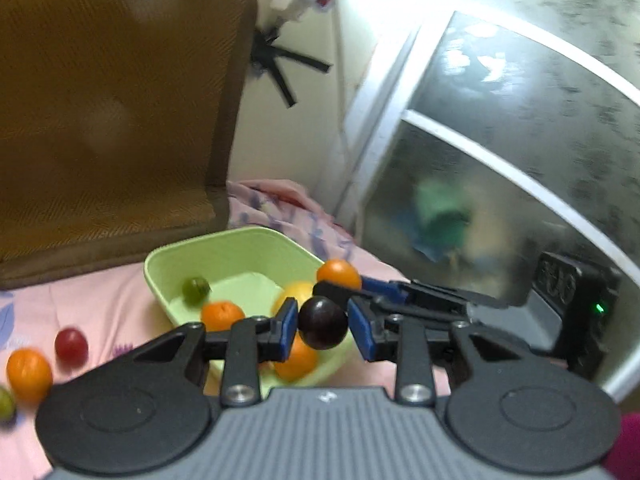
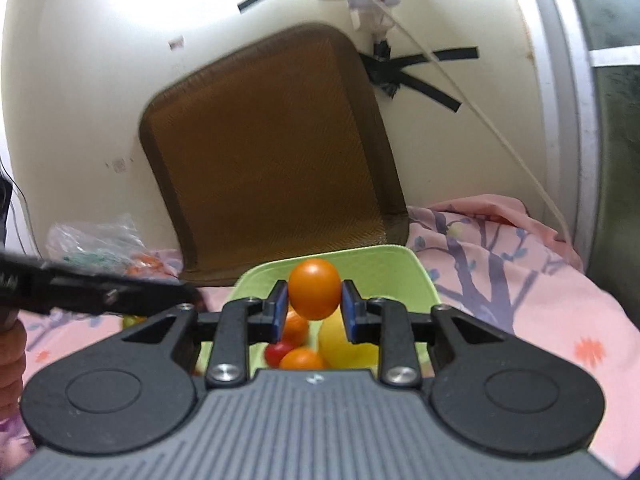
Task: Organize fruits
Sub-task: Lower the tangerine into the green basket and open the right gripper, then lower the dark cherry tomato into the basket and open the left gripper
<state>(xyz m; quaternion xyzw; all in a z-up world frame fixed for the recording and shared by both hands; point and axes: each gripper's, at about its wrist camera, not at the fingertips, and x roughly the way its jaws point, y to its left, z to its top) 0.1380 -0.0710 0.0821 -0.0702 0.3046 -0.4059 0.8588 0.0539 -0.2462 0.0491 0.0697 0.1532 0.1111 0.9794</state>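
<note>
My left gripper (image 1: 323, 322) pinches a plum (image 1: 323, 322) and my right gripper (image 2: 314, 289) pinches an orange (image 2: 314, 289), both just above the bowl (image 1: 240, 248) at frame centre.

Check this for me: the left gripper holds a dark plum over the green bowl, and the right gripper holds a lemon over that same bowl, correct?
Not quite. The right gripper holds an orange, not a lemon, as the right wrist view shows. The rest stands: the left gripper holds the dark plum over the green bowl.
</note>
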